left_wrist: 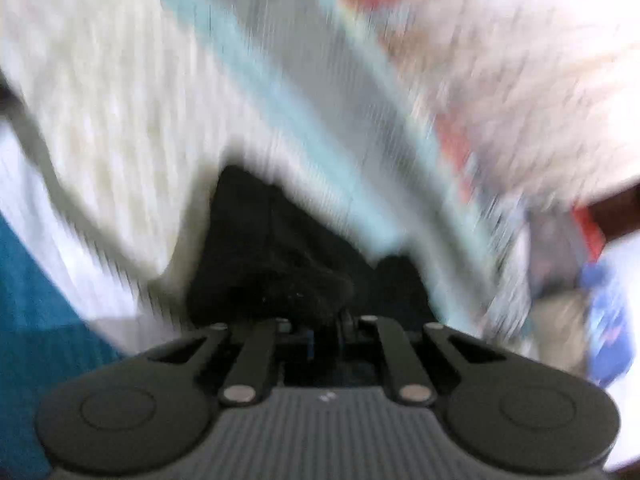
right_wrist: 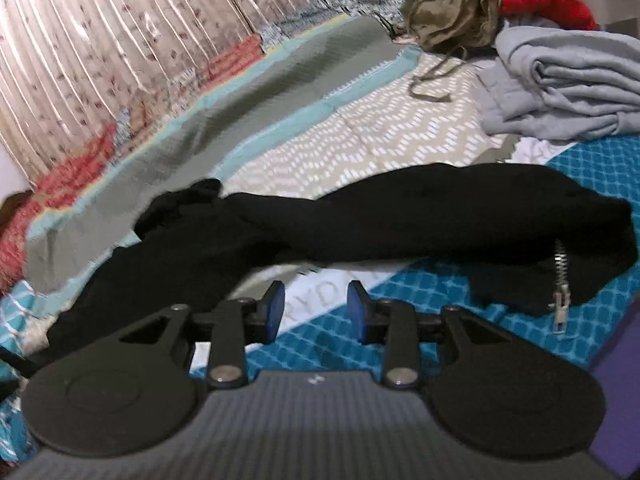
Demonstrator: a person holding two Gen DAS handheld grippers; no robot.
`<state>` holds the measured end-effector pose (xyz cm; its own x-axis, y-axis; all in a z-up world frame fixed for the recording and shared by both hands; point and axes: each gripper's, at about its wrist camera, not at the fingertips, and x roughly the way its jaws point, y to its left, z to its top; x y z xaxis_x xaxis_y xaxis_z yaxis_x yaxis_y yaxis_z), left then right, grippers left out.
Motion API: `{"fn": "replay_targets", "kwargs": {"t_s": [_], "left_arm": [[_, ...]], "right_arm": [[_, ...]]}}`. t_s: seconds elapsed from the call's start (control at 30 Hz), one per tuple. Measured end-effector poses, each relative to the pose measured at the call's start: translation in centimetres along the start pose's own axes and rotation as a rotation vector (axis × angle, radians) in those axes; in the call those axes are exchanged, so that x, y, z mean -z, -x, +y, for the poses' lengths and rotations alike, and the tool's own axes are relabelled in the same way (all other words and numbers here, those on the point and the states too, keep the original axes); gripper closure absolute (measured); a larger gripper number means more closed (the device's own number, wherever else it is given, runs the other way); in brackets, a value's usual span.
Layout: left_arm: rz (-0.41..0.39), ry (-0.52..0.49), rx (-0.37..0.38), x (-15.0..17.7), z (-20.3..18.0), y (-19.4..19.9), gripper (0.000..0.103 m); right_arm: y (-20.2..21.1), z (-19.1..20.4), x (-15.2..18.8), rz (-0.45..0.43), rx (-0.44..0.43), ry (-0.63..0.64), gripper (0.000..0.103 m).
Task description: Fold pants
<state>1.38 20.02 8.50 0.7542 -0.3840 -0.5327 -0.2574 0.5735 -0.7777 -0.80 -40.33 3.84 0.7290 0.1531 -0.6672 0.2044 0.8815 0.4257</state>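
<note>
The black pants (right_wrist: 360, 220) lie stretched across the patterned bedspread in the right wrist view, with a silver zipper (right_wrist: 560, 284) at the right end. My right gripper (right_wrist: 316, 312) is open and empty, just in front of the pants' near edge, its blue pads (right_wrist: 276, 308) apart. In the blurred left wrist view, my left gripper (left_wrist: 320, 316) is shut on a bunch of the black pants (left_wrist: 276, 256), which covers its fingertips.
A pile of grey (right_wrist: 568, 80), olive (right_wrist: 460, 4) and red (right_wrist: 548, 4) clothes sits at the back right of the bed. A floral curtain (right_wrist: 100, 48) hangs along the left. The bedspread (right_wrist: 380, 128) has teal, grey and chevron bands.
</note>
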Motion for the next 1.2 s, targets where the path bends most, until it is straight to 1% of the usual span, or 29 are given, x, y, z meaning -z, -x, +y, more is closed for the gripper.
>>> {"fn": "replay_targets", "kwargs": {"t_s": [0.03,0.07,0.13,0.17,0.23,0.33,0.4,0.5,0.63,0.7,0.77,0.83,0.87,0.9,0.97,1.07,1.17,1.2], "left_arm": [[-0.073,0.027,0.030,-1.4,0.2,2.4,0.095],[-0.132,0.036,0.031,-2.3,0.2,4.1,0.095],[-0.255,0.011,-0.007,-3.8,0.5,7.7,0.095],[-0.286,0.016,-0.030,-4.3,0.9,8.9,0.095],[-0.284,0.048,-0.065,-4.5,1.9,9.6,0.095],[-0.218,0.064,-0.156,-3.8,3.3,8.3,0.095],[-0.203,0.068,-0.175,-3.4,4.8,8.1,0.095],[-0.212,0.096,-0.156,-3.3,6.2,8.7,0.095],[-0.215,0.087,-0.153,-3.8,5.6,8.8,0.095],[-0.216,0.079,-0.149,-3.7,5.2,9.2,0.095],[-0.213,0.078,-0.150,-3.8,5.0,9.2,0.095],[-0.212,0.079,-0.160,-3.5,4.9,9.2,0.095],[-0.211,0.080,-0.166,-3.5,4.8,9.1,0.095],[-0.211,0.082,-0.169,-3.6,4.8,9.1,0.095],[-0.212,0.078,-0.170,-3.7,4.5,9.0,0.095],[-0.207,0.060,-0.183,-4.1,4.1,8.6,0.095],[-0.210,0.039,-0.178,-4.1,3.2,8.5,0.095],[-0.208,0.031,-0.181,-4.1,3.0,8.4,0.095]], "right_arm": [[-0.6,-0.5,-0.2,0.018,0.027,-0.015,0.065],[-1.2,-0.9,-0.3,0.020,0.034,-0.032,0.065],[-1.6,-1.4,-0.9,-0.006,0.050,-0.049,0.065],[-1.5,-1.6,-1.2,-0.029,0.059,-0.049,0.065],[-1.2,-1.7,-1.5,-0.058,0.059,-0.056,0.065],[-0.8,-1.7,-1.1,-0.057,0.065,-0.065,0.065],[-0.1,-2.2,-0.5,-0.060,0.054,-0.080,0.065],[1.5,-1.9,0.8,-0.072,0.069,-0.097,0.064],[2.1,-2.0,0.9,-0.085,0.091,-0.106,0.064],[1.6,-2.8,0.4,-0.094,0.086,-0.149,0.064],[0.8,-3.6,0.1,-0.093,0.103,-0.185,0.061],[-0.4,-4.0,0.0,-0.071,0.126,-0.186,0.060],[-0.8,-4.0,0.0,-0.062,0.156,-0.175,0.060],[-1.1,-4.0,0.1,-0.060,0.167,-0.176,0.060],[-1.1,-4.3,0.2,-0.069,0.153,-0.198,0.060],[-0.9,-4.5,0.3,-0.060,0.150,-0.201,0.060],[0.0,-5.5,0.6,-0.066,0.126,-0.285,0.060],[0.0,-5.8,0.7,-0.050,0.097,-0.311,0.064]]}}
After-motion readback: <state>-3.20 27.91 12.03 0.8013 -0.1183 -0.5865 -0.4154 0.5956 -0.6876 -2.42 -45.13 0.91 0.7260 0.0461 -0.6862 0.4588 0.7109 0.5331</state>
